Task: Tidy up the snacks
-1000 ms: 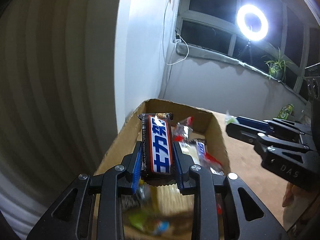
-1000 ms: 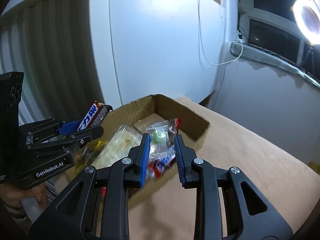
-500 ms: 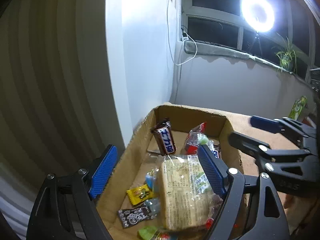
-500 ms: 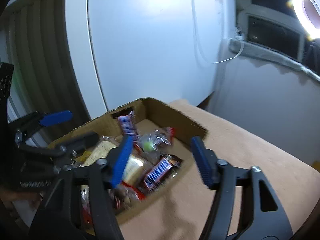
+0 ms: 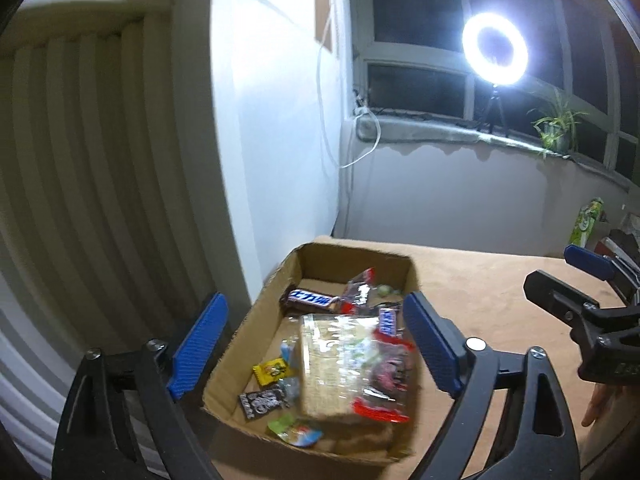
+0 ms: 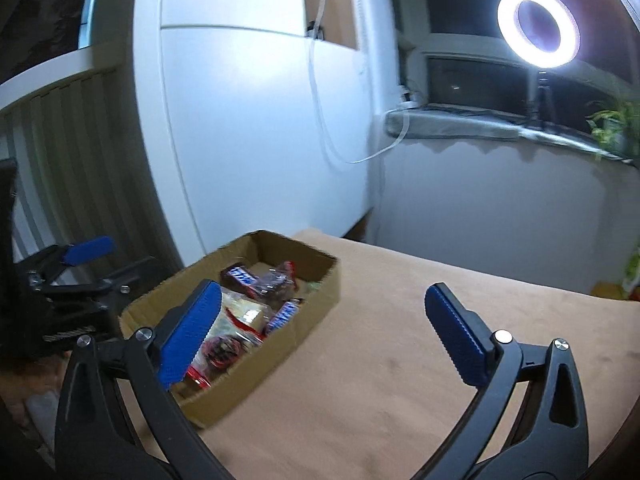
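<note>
Left gripper (image 5: pixel 316 344) lower centre, jaws just opened wide, nothing between. Cardboard box (image 5: pixel 256 316) centre frame, holding light, crinkly, slippery snacks; chocolate bar (image 5: pixel 310 300) stiff, best pinched across its width. Right gripper (image 6: pixel 324 332) likewise spread, empty.

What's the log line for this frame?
left gripper: open, jaws just opened, empty | right gripper: open, jaws just opened, empty | chocolate bar: in box | candy pack: in box
</note>
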`<state>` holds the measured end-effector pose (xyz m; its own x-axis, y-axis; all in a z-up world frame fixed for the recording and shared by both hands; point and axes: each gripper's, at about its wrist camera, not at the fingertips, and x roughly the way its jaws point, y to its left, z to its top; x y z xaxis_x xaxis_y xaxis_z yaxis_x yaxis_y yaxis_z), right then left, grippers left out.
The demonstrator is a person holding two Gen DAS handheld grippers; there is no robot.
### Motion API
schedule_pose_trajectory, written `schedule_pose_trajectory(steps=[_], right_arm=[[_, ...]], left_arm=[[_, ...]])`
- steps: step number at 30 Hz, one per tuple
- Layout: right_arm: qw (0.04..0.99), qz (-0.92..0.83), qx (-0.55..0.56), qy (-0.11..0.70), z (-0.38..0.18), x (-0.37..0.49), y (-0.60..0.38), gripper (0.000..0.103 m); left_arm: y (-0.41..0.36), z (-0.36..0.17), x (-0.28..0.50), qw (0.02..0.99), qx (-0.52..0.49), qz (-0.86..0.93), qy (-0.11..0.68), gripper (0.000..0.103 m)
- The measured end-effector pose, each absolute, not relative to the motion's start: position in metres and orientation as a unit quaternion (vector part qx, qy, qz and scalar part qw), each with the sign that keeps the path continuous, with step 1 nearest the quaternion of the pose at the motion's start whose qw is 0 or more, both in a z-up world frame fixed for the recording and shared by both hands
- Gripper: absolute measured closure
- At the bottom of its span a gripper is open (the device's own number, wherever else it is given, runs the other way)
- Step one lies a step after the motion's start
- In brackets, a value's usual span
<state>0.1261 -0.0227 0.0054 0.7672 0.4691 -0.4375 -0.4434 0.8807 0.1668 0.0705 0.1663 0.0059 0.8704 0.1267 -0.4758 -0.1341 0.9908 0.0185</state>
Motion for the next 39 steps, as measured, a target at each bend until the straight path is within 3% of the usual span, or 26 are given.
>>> schedule_pose_trajectory(steps=[5, 20, 39], right_arm=[[0.947, 0.212, 0.037, 0.239, 0.01, 0.109, -0.053, 0.0], [0.964, 0.12, 0.04, 0.233, 0.014, 0.048, -0.162, 0.0], [0.966, 0.1, 0.076, 0.225, 0.01, 0.026, -0.214, 0.0]], left_arm=[[0.134, 0.018, 0.056, 0.972, 0.007, 0.048, 0.232, 0.001], [0.042, 0.019, 0.045, 0.966, 0.006, -0.03, 0.258, 0.001], [0.002, 0.024, 0.026, 0.966, 0.007, -0.037, 0.255, 0.001]])
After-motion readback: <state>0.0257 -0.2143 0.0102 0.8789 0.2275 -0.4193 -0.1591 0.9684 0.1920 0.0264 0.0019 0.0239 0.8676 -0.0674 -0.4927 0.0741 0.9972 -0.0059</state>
